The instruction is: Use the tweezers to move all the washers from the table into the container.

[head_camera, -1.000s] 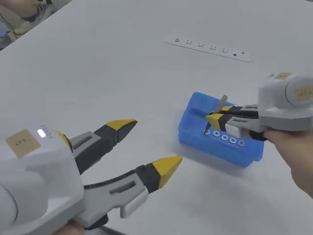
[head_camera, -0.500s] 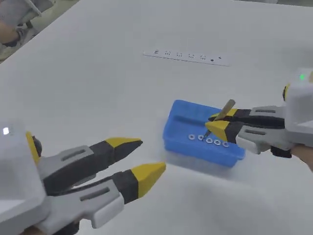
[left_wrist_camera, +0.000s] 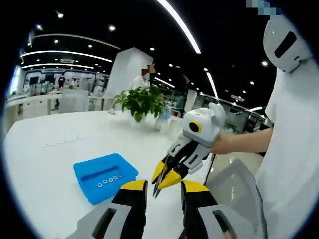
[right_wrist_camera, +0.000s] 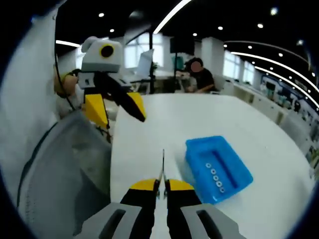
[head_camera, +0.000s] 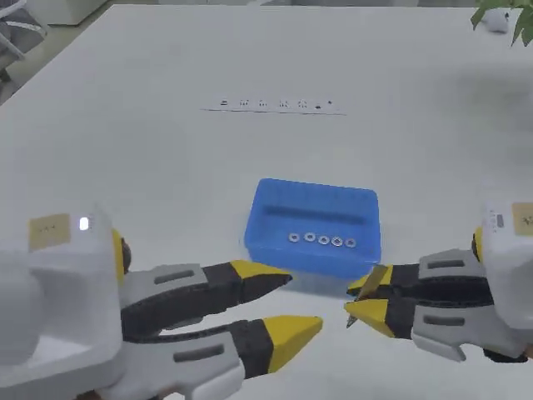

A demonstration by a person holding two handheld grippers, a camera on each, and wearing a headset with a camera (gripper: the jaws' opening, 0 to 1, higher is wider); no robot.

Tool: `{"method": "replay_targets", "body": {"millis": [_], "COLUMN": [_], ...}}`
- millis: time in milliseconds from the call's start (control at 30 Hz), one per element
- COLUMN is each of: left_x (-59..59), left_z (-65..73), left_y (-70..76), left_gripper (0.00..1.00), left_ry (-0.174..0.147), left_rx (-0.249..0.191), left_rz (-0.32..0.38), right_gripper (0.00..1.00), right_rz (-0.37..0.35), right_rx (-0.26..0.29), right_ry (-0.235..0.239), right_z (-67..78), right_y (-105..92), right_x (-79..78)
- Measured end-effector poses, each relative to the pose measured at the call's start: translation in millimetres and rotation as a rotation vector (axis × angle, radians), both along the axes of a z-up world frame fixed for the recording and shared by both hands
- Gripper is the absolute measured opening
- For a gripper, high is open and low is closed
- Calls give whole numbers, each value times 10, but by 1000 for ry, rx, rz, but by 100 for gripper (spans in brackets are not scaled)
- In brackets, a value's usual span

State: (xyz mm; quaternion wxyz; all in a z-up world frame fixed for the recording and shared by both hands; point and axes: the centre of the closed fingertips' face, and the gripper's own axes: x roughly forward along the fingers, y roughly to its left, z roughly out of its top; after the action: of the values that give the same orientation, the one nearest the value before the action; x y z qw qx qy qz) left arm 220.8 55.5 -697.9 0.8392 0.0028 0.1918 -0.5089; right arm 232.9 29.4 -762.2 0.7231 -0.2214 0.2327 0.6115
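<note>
Blue container (head_camera: 275, 223) holds five washers (head_camera: 323, 240) — L tool (head_camera: 305, 301) apart, R tool (head_camera: 350, 303) clamps tweezers (right_wrist_camera: 163, 167).

Tweezers (head_camera: 374, 276) mostly hidden inside the right tongs (head_camera: 350, 302); power strip (head_camera: 272, 106) details too small to read

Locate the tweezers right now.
The tweezers sit clamped in the right gripper, lower right in the head view, just in front of the blue container.
</note>
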Motion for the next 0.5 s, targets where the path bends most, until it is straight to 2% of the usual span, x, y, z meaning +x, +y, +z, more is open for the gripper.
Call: {"method": "replay_targets", "body": {"millis": [33, 100, 200, 267, 367, 400, 500], "left_x": [-28, -84, -180, -212, -249, -258, -276], "left_z": [-32, -68, -138, -157, -131, -126, -131], "left_y": [-42, -151, -292, -356, -456, -474, -501], "left_gripper": [24, 21, 16, 14, 11, 9, 3], "left_ry": [1, -18, -46, -61, -73, -88, -90], "left_rx": [24, 61, 140, 172, 183, 197, 214], "left_rz": [-31, -94, -188, -217, -239, -254, -276], "right_gripper": [4, 4, 4, 3, 3, 3, 3], "right_rz": [22, 72, 101, 135, 168, 184, 194], "right_rx": [-19, -66, -65, -85, -89, -110, -128], "right_ry": [-9, -20, -14, -23, -17, -25, -36], "right_z": [-25, -71, -66, -91, -125, -153, -179], "right_y": [-16, -49, -43, -47, -36, -44, -50], "right_x": [-46, -156, -262, -312, -359, -375, -366]}}
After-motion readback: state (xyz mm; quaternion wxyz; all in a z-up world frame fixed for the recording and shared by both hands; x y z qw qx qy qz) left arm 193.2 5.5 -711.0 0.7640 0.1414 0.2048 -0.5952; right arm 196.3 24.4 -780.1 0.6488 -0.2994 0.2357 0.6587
